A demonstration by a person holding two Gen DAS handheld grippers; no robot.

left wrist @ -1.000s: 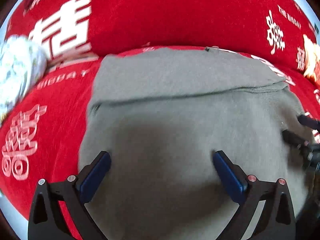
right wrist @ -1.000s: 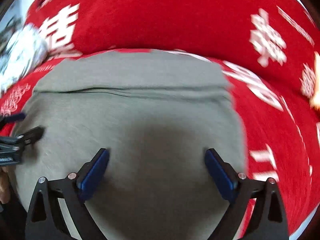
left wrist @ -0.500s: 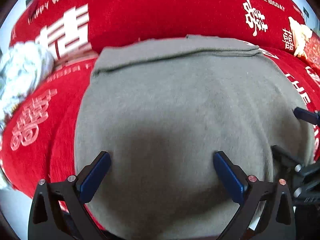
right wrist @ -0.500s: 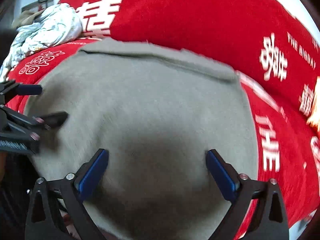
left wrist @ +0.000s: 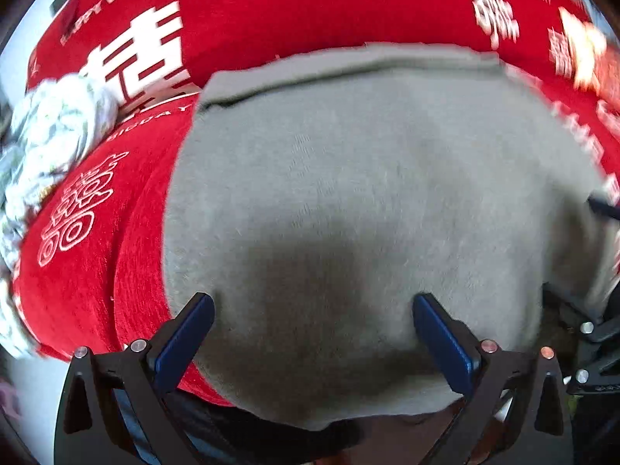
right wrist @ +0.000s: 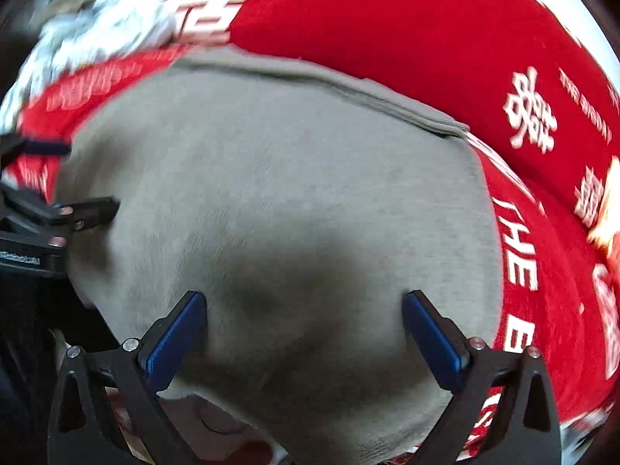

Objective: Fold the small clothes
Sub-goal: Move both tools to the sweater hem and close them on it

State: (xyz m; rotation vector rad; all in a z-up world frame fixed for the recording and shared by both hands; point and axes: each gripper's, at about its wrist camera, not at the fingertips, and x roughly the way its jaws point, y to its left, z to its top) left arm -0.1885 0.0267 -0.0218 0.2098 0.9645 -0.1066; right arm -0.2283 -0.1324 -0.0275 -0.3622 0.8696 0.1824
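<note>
A grey fleece garment [left wrist: 348, 178] lies folded on a red cloth with white characters [left wrist: 97, 271]; a lower layer shows as a strip along its far edge. The garment's near edge hangs over the front of the surface. My left gripper [left wrist: 314, 310] stands open over the garment's near left part, blue pads wide apart, nothing between them. In the right wrist view the same garment [right wrist: 290, 193] fills the middle, and my right gripper [right wrist: 304, 310] is open above its near right part. The left gripper's fingers [right wrist: 89, 209] show at the left edge of that view.
A crumpled white patterned cloth [left wrist: 50, 139] lies at the far left on the red cloth, also in the right wrist view as a crumpled cloth [right wrist: 97, 27]. The red cloth [right wrist: 542, 232] runs on to the right of the garment. A dark drop lies below the near edge.
Both grippers have drawn back toward the near edge, staying open. The folded far strip now sits farther from them, and the garment's near hem has come into view.
</note>
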